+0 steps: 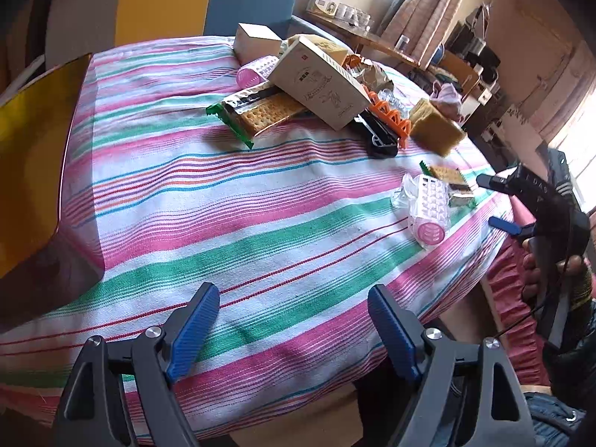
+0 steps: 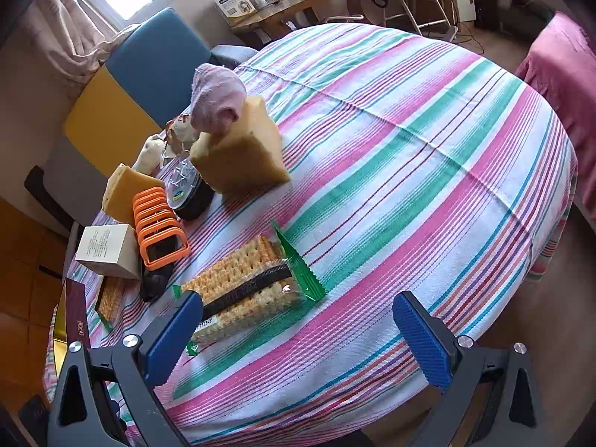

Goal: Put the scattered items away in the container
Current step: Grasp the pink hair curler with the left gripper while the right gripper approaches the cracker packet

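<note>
Left gripper [image 1: 294, 320] fingers spread wide, empty, above the striped tabletop [image 1: 260, 223]. Right gripper [image 2: 298, 329] fingers wide, empty, beside a cracker packet [image 2: 246, 290].

From the left wrist view, the worktop [image 1: 260, 205] carries a heap of items at its far side. In that heap a carton [image 1: 320, 85] lies tilted across a cracker packet [image 1: 257, 111], with a small box [image 1: 257, 43] behind both. A slotted rack [image 1: 391, 115] lies right of the carton, and a sponge [image 1: 437, 130] sits just right of the rack. Nearer, toward the right edge, a hair roller [image 1: 428, 216] lies just before a second cracker packet [image 1: 447, 178]. The container [image 1: 33, 171] stands at the left edge, well apart from the heap.
</note>
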Action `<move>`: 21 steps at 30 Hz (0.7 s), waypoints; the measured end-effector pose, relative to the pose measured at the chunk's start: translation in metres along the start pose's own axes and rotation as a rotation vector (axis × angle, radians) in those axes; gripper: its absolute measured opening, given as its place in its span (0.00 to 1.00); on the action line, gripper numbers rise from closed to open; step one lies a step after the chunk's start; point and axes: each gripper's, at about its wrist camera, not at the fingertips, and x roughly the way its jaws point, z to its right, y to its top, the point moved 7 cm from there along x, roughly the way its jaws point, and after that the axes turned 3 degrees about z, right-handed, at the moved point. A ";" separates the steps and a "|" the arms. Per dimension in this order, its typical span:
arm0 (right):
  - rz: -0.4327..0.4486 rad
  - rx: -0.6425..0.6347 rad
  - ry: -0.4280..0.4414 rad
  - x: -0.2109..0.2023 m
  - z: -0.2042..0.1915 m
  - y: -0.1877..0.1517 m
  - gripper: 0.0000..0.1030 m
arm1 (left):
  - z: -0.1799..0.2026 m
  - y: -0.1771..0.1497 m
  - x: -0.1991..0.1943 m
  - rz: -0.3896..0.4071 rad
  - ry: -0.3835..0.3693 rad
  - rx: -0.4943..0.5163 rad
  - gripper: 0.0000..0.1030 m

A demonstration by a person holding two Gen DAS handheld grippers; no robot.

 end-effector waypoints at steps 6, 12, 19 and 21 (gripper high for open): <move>0.005 -0.014 0.028 0.003 -0.003 0.000 1.00 | 0.042 0.025 0.002 0.010 -0.081 0.073 0.81; 0.024 -0.017 0.059 0.003 -0.003 0.000 1.00 | 0.099 0.048 0.022 -0.036 -0.181 0.198 0.84; 0.042 -0.047 0.062 0.004 -0.006 -0.002 1.00 | 0.125 0.057 0.053 -0.083 -0.165 0.245 0.83; 0.044 -0.051 0.064 0.004 -0.006 -0.001 1.00 | 0.124 0.058 0.061 -0.103 -0.147 0.246 0.81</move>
